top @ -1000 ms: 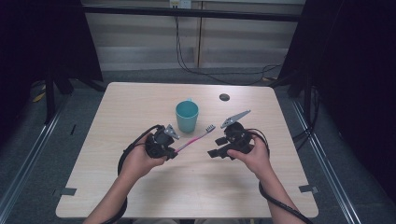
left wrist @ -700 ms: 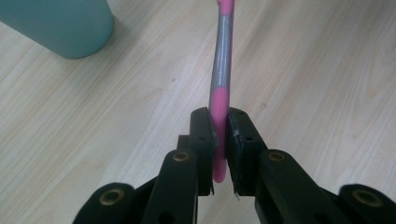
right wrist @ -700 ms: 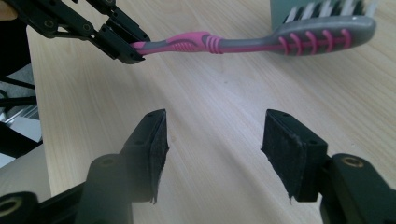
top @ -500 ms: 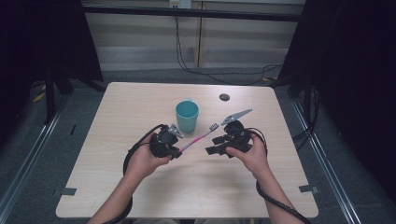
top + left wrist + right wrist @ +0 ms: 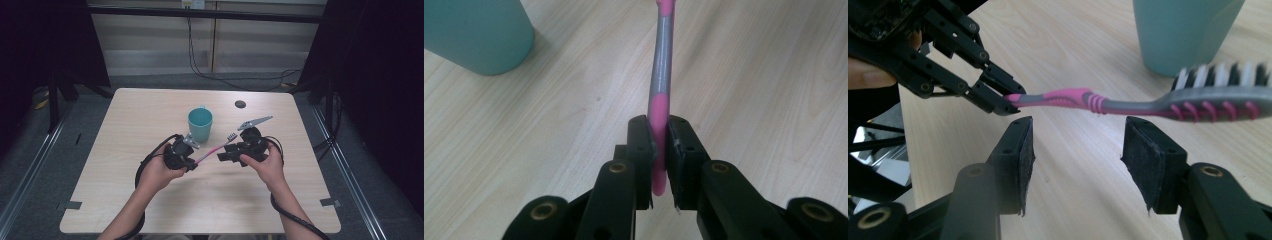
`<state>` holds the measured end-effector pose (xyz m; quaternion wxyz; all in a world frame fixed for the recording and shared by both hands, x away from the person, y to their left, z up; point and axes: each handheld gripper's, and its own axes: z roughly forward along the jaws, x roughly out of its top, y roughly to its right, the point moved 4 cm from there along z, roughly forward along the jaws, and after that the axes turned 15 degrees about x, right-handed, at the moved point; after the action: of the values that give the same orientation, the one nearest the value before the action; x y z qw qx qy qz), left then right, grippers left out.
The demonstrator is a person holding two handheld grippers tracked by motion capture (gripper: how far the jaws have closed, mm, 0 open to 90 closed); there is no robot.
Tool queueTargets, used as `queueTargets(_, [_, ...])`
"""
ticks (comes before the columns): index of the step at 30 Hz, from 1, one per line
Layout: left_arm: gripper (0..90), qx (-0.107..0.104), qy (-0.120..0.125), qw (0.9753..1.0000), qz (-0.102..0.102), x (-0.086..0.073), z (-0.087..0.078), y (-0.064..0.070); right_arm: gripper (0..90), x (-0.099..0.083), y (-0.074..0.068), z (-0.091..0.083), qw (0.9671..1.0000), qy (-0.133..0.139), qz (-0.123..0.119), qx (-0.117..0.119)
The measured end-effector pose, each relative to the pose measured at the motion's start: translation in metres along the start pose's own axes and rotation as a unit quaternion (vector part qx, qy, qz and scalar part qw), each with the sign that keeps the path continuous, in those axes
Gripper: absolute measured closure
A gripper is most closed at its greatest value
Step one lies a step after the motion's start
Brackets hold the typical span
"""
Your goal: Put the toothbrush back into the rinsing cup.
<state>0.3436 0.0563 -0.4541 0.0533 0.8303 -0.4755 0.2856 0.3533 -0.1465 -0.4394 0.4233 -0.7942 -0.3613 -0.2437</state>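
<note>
Cup (image 5: pixel 200 125) behind toothbrush (image 5: pixel 215 147), toothbrush between left gripper (image 5: pixel 186 161) and right gripper (image 5: pixel 226 155), above table (image 5: pixel 125 120)

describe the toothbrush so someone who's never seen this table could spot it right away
On the light wooden table, look just in front of the teal plastic cup. The pink and grey toothbrush hangs there above the wood, its handle end clamped in the left gripper; nothing else is pink or white-bristled.

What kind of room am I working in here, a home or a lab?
Likely a lab recording station: a bare wooden table ringed by dark curtains, cables on the floor, and just a teal cup and toothbrush as props.
</note>
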Motion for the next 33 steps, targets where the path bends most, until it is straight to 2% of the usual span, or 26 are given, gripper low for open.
queueTargets(2, [81.8,0.0,-0.001,1.0,-0.001,0.0,0.0,0.001,47.0,0.001,0.0,-0.001,1.0,0.007,-0.001,-0.006])
queueTargets(9, [81.8,-0.002,0.003,1.0,-0.004,0.001,0.002,0.003,49.7,0.002,0.0,0.0,0.9997,0.023,0.01,-0.003])
queueTargets(17, [81.8,-0.004,0.002,1.0,-0.005,0.003,0.004,0.007,53.1,0.002,0.002,0.0,0.9993,0.031,0.02,-0.005])
queueTargets(28, [81.8,-0.005,-0.003,0.9997,-0.024,0.004,0.009,0.013,55.1,0.003,0.004,-0.003,0.9984,0.045,0.033,-0.013])
queueTargets(30, [81.8,-0.004,-0.004,0.9998,-0.021,0.004,0.01,0.014,56.7,0.003,0.005,-0.004,0.9981,0.046,0.036,-0.018])
queueTargets(33, [81.8,-0.003,-0.005,0.9998,-0.021,0.005,0.01,0.015,57.9,0.003,0.005,-0.004,0.9978,0.05,0.041,-0.013])
